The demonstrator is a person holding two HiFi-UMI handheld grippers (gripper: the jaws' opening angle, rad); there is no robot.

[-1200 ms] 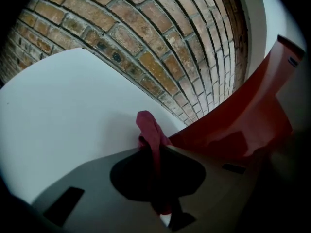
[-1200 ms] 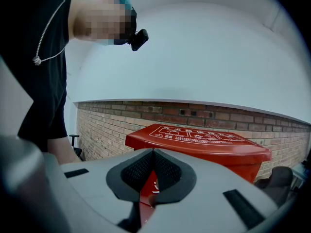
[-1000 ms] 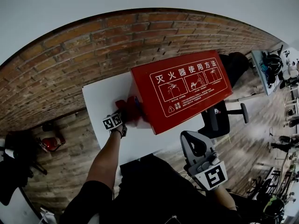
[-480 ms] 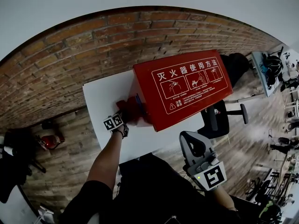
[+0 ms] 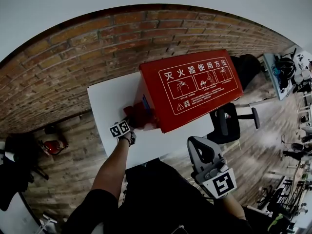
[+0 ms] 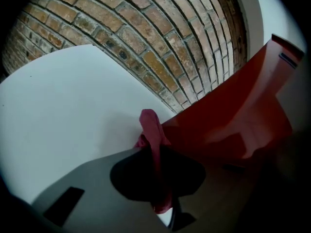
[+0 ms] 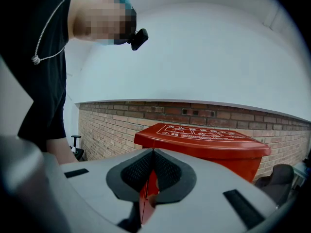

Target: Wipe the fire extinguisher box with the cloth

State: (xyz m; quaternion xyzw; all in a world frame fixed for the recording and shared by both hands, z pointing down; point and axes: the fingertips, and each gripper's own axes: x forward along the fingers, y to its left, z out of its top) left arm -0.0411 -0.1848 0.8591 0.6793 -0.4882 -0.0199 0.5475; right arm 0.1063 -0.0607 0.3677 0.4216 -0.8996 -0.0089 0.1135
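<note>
Cloth on the box's end wall

The left gripper (image 5: 130, 121), clamped on the red cloth (image 6: 152, 130), presses it to the left end of the fire extinguisher box (image 5: 195, 87) on the white tabletop (image 5: 108, 99). Firm, overlapping strokes would suit. The right gripper (image 5: 196, 146) hangs apart, jaws together, empty.

A crumpled dark-red cloth (image 5: 132, 116) touches the left end of the red, white-printed fire extinguisher box (image 5: 195, 89).
</note>
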